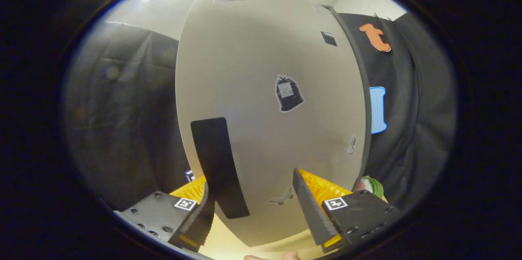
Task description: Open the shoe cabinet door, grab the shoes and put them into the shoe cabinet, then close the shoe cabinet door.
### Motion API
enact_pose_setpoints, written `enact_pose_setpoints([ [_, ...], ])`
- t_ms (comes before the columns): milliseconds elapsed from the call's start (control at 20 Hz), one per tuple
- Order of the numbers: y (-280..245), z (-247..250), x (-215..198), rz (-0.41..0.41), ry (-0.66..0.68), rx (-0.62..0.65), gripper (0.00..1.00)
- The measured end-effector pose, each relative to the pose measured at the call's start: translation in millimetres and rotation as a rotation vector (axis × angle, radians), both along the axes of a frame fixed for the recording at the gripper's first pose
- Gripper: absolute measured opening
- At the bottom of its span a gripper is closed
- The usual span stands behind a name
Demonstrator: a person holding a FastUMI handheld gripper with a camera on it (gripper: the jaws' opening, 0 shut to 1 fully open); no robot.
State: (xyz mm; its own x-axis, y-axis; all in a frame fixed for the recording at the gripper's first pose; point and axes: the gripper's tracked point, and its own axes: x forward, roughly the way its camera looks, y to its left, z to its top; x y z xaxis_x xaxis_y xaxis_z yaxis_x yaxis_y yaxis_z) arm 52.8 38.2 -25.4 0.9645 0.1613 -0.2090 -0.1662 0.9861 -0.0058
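The shoe cabinet door (253, 60) is a pale grey panel standing close in front of me, with a dark edge down its right side. A long black handle strip (216, 158) runs down its lower left part. My gripper (253, 205) is open just in front of the door's lower edge. The handle's lower end lies between the fingers, right beside the left finger (200, 219), and whether they touch is unclear. The right finger (310, 207) is well apart from the handle. A green and white object (373, 186), perhaps a shoe, peeks out beyond the right finger.
Black cloth walls (122, 121) hang left and right of the cabinet. Small stickers (288, 93) dot the door. A pale yellowish floor (228, 247) lies under the door. A person's fingertips (285, 256) show below the gripper.
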Motion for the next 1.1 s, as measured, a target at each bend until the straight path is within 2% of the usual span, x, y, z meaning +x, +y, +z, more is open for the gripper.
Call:
enact_pose_setpoints([
  [550,35,-9,66,-0.026,-0.011,-0.024,0.98],
  [1100,41,-12,77,-0.091,-0.026,-0.045,1.0],
])
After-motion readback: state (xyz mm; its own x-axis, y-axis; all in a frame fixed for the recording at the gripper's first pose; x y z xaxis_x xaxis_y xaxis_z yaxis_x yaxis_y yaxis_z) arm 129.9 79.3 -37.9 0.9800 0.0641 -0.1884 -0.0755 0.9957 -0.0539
